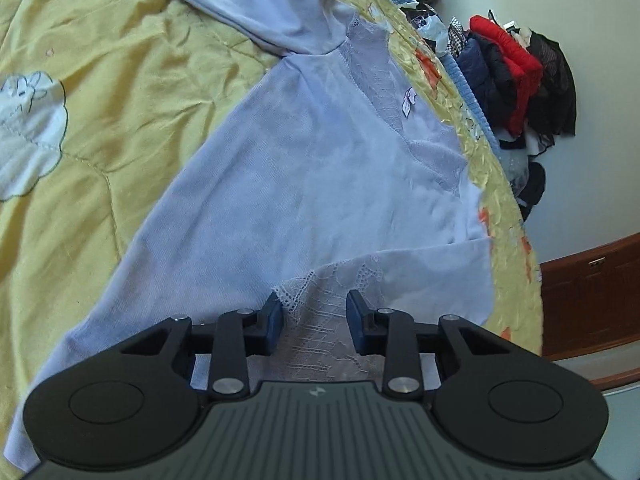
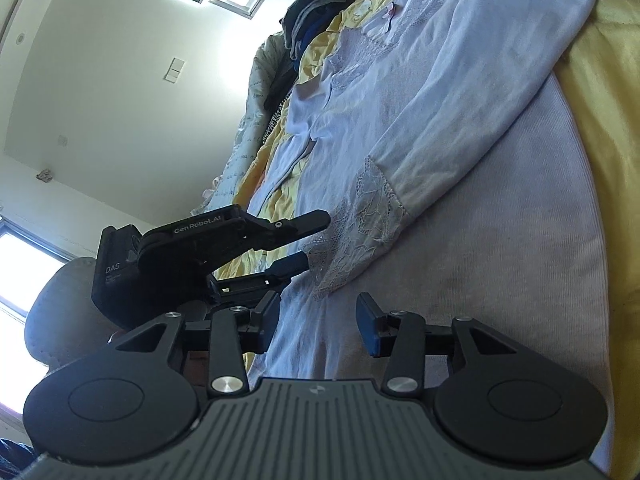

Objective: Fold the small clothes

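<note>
A pale blue top (image 1: 304, 168) is being spread on the bed (image 1: 100, 92). Its lace cuff (image 1: 320, 320) is lying at 12 o'clock between the parted, empty jaws of the left hand-held gripper (image 1: 314, 316). The right hand-held gripper (image 2: 318, 320) is being held open over the hem at 6 o'clock.

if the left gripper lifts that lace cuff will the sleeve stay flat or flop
Probably flop: the sleeve lies limp and creased on the yellow quilt. The lace cuff looks thin and openwork, so it may snag or stretch between the fingers.
</note>
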The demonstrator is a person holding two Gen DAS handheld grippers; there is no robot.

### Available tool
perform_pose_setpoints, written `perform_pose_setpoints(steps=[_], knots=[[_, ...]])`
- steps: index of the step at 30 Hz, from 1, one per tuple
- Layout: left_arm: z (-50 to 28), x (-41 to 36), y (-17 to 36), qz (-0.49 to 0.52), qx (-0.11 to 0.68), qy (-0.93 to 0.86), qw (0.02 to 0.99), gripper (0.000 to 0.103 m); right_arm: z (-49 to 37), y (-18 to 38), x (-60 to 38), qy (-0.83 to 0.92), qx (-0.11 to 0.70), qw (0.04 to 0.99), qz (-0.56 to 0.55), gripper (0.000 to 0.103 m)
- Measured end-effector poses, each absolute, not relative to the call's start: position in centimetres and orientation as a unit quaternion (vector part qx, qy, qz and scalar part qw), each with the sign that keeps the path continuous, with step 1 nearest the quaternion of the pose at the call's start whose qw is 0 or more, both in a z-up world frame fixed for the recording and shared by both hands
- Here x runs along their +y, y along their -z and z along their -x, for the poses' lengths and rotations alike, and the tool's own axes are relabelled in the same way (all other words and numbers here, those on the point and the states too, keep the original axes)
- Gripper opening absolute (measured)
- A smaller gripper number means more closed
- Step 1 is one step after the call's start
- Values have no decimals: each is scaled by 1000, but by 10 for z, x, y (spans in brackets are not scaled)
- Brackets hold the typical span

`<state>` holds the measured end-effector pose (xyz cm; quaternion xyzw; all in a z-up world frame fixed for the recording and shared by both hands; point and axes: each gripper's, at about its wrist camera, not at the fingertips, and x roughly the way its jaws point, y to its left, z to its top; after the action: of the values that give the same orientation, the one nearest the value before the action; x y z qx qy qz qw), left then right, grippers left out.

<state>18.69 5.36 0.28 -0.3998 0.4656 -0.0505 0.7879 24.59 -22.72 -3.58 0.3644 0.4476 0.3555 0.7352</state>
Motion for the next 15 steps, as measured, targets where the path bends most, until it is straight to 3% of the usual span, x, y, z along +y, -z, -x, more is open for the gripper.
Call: perform_pose_setpoints(steps=[5, 7, 8, 9, 15], knots=[[-185, 49, -3, 388, 461, 59, 796, 34, -244, 34, -226, -360, 451, 732, -361, 45], [-187, 48, -1, 379, 468, 46, 797, 22, -243, 33, -225, -361, 452, 732, -361, 45], [-187, 47, 0, 370, 475, 35, 798, 6, -243, 32, -224, -362, 451, 731, -361, 45], [-188, 48, 1, 364, 480, 27, 798, 2, -244, 32, -223, -363, 451, 731, -362, 45], [-179, 53, -16, 361, 461, 28, 810, 0, -244, 28, -223, -366, 445, 732, -363, 46]])
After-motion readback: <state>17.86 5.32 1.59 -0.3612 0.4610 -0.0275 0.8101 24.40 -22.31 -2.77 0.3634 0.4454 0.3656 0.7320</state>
